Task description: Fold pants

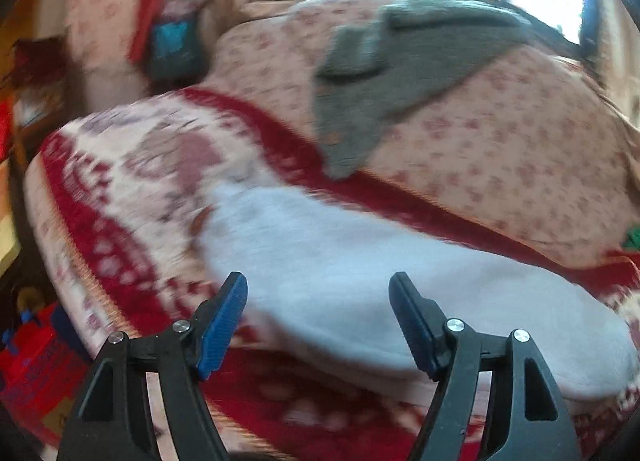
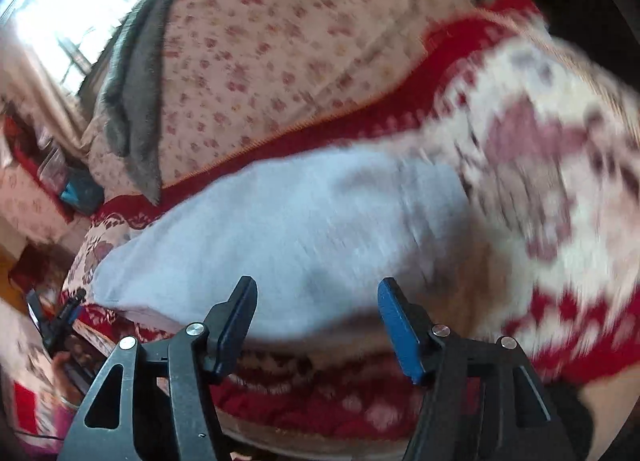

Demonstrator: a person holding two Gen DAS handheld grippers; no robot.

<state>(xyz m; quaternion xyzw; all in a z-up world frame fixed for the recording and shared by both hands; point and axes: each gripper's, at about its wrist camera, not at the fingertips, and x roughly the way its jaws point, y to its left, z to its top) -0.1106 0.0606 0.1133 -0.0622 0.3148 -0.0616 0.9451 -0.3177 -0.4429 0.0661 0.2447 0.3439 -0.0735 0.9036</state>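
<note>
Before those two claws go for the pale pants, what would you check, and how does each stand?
1. Left gripper open: ok, jaws apart, nothing between.
2. Right gripper open: ok, also nothing held.
3. Pants lie on the blanket, in front of both: ok.
4. Grey garment apart from the pants: ok.
5. Pants flat, no wrinkles: cannot tell, the pictures are blurred.
6. Which end is the waistband: cannot tell.

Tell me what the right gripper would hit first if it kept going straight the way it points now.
Most likely the light grey pants lying on the red patterned blanket. The right gripper has its jaws open and aims at the near edge of the pants, though blur makes depth uncertain.
</note>
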